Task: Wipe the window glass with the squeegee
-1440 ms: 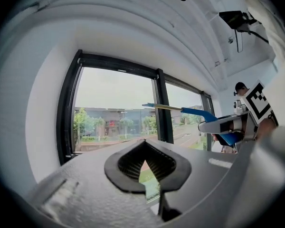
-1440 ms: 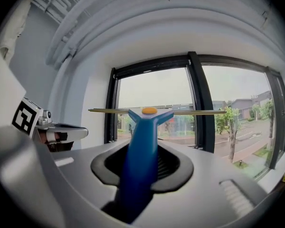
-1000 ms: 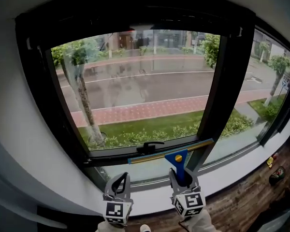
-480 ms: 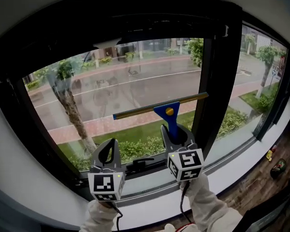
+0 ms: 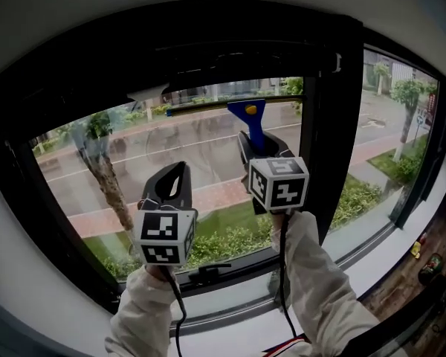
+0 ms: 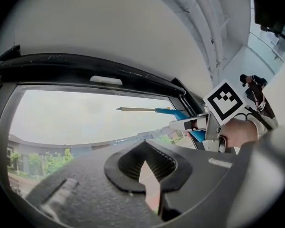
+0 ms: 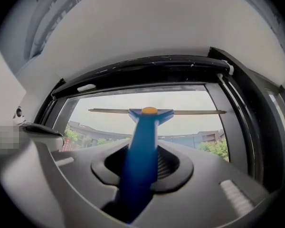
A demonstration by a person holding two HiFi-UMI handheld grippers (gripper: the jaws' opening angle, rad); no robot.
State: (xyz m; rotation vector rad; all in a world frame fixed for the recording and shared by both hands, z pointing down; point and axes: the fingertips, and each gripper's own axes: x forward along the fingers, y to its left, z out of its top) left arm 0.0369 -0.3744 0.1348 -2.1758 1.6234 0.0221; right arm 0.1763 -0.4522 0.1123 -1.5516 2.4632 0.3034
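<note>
The squeegee has a blue handle with an orange dot and a long thin blade. The blade lies level against the window glass, just under the top of the black frame. My right gripper is shut on the blue handle from below; in the right gripper view the handle runs up between the jaws of the right gripper to the blade. My left gripper is raised lower and to the left, shut on nothing, off the glass. In the left gripper view the squeegee shows beyond the left gripper.
A thick black mullion stands just right of the squeegee, with another pane beyond it. The window latch handle sits on the bottom frame above the white sill. Small objects lie on the wooden floor at lower right.
My right gripper has carried the squeegee from the bottom of the pane up to its top edge. The left gripper has risen alongside it. The head view has tilted upward.
</note>
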